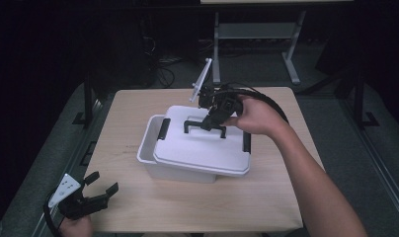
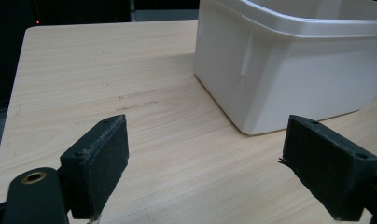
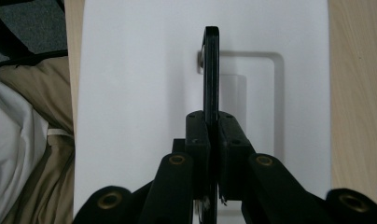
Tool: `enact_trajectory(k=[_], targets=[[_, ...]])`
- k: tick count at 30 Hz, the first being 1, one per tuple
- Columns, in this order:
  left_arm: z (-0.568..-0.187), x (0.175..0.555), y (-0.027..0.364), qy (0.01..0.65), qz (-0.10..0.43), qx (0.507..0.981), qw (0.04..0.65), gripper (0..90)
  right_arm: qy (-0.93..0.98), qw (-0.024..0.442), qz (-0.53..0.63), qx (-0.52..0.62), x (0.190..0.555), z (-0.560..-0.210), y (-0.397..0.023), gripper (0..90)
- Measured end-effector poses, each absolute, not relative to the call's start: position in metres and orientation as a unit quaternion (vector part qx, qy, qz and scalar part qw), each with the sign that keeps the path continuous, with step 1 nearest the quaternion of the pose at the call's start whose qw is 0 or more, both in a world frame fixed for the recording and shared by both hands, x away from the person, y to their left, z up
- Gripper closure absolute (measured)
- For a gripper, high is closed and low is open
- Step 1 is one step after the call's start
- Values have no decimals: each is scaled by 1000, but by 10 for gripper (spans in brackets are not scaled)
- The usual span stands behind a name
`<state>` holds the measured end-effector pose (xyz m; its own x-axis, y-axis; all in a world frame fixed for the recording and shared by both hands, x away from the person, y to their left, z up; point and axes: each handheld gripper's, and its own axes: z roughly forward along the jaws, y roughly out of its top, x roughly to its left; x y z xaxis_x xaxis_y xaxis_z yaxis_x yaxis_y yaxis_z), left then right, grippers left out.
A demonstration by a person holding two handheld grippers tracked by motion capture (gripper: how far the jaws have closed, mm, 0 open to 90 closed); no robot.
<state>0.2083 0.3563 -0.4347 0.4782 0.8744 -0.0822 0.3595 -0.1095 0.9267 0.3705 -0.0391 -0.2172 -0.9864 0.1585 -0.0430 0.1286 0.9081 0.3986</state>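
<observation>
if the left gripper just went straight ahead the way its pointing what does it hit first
Probably the white box. The left gripper is open with bare table between its jaws, and the box's near corner stands ahead, slightly toward the right jaw. Depth is hard to judge, so it might graze that corner rather than hit squarely.

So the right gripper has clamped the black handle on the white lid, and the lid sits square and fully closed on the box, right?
Not quite. The right gripper is shut on the black handle, but the lid is not square on the box: the high view shows it shifted aside, leaving the box's left end uncovered.
</observation>
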Motion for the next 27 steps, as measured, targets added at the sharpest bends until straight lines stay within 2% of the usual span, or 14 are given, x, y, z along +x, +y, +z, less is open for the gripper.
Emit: enact_trajectory(k=[27], targets=[[-435, 208, 357, 440, 255, 699, 503, 135, 978, 27, 197, 68, 392, -228, -5, 844]])
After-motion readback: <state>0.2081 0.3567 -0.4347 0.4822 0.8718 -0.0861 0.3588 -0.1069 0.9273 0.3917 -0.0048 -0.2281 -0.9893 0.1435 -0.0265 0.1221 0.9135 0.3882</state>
